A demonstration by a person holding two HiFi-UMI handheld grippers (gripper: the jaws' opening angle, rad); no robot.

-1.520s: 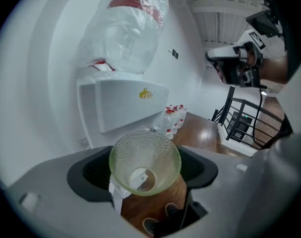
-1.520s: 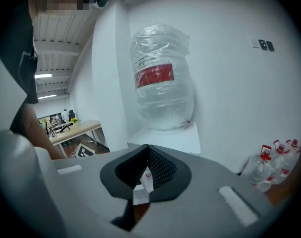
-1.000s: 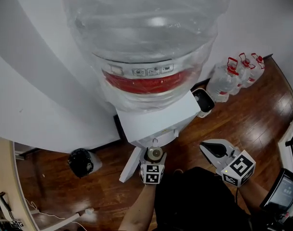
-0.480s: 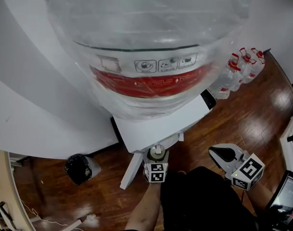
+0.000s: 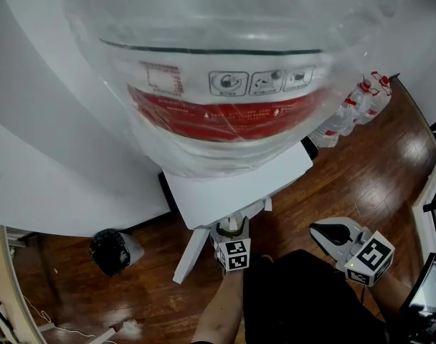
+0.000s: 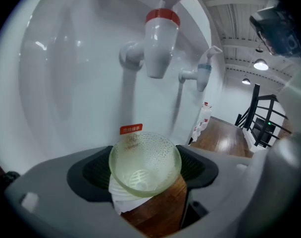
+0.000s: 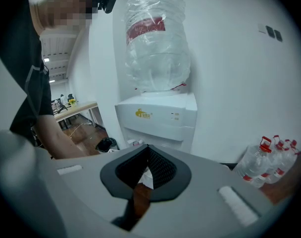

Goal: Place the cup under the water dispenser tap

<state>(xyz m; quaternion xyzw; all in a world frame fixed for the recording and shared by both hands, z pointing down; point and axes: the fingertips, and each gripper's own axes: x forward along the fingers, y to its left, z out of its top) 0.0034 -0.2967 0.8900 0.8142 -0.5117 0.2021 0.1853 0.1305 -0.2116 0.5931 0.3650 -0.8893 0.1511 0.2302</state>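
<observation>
Change: left gripper [image 6: 145, 176], clenched on the cup [image 6: 144, 160], has sunk lower.
Cup: now just below the red tap [image 6: 159, 43], not yet set down.
Right gripper [image 7: 146, 168]: closed, empty, well away from the red tap.

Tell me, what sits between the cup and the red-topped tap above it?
Nothing: in the left gripper view only open air separates the cup from the red-topped tap.
</observation>
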